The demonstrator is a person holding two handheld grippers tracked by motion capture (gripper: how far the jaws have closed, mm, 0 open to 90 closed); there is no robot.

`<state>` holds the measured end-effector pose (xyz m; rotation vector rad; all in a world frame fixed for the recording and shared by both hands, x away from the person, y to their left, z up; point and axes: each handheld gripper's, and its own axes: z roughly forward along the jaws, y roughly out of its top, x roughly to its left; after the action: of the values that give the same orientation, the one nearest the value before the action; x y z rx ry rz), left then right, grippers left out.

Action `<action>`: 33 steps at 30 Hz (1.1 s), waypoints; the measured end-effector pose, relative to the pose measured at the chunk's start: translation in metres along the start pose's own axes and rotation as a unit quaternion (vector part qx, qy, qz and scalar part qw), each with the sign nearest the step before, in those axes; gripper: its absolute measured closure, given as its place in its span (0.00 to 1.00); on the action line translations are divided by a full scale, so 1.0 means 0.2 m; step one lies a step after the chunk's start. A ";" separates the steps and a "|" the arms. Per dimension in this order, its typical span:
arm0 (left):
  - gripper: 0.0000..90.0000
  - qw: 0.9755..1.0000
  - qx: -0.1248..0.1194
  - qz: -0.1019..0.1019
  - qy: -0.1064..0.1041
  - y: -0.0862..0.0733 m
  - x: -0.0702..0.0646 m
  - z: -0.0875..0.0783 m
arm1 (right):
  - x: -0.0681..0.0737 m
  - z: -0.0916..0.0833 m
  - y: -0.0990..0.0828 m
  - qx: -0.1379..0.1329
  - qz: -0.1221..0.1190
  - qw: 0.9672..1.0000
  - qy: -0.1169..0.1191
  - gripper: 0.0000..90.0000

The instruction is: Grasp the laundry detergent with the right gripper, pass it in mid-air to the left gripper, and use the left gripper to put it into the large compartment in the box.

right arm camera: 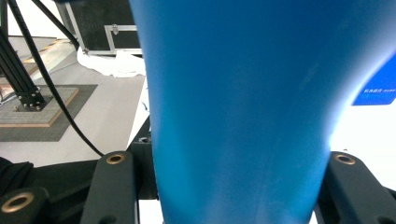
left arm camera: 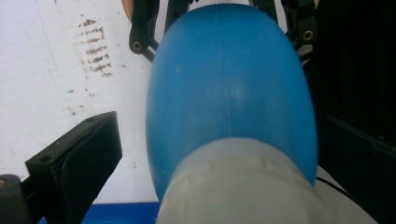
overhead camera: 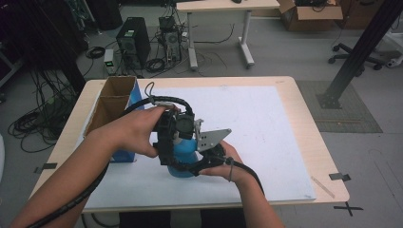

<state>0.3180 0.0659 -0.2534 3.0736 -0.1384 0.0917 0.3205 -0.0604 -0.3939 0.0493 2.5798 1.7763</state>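
A blue plastic bottle (overhead camera: pixel 185 160) stands upright on the white mat (overhead camera: pixel 266 123) near the table's front. In the right gripper view its blue body (right arm camera: pixel 243 93) sits between the two black jaws; my right gripper (right arm camera: pixel 233 186) is shut on it low down, coming in from the right (overhead camera: pixel 186 166). My left gripper (overhead camera: pixel 177 135) hangs over the bottle's top, pointing down. In the left gripper view I look down on the whitish cap (left arm camera: pixel 243 186) and the body (left arm camera: pixel 229 93). My left gripper (left arm camera: pixel 210 163) is open: its left jaw stands clear of the cap, the right one is close beside it.
An open cardboard box (overhead camera: pixel 114 102) with a blue side stands at the table's left, just behind the left hand. The mat stretches bare to the right and back. Beyond the table are a computer tower (overhead camera: pixel 133 42), cables and a desk (overhead camera: pixel 223 28).
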 end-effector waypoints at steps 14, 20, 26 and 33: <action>0.07 1.000 0.006 0.006 0.003 0.03 -0.01 0.01 | 0.01 0.00 0.01 -0.001 0.001 1.000 0.001 0.50; 0.09 1.000 0.009 0.008 0.006 0.03 -0.01 0.01 | 0.01 0.00 0.00 -0.002 0.002 1.000 0.001 0.50; 0.16 1.000 0.009 0.013 0.011 0.04 -0.02 0.00 | 0.01 0.00 0.01 -0.004 0.002 1.000 -0.001 0.50; 0.18 1.000 0.015 0.013 0.017 0.05 -0.02 0.00 | 0.01 -0.01 0.01 -0.004 0.002 1.000 -0.001 0.50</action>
<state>0.3126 0.0561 -0.2524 3.0987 -0.1781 0.1501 0.3184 -0.0608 -0.3914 0.0566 2.5720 1.7864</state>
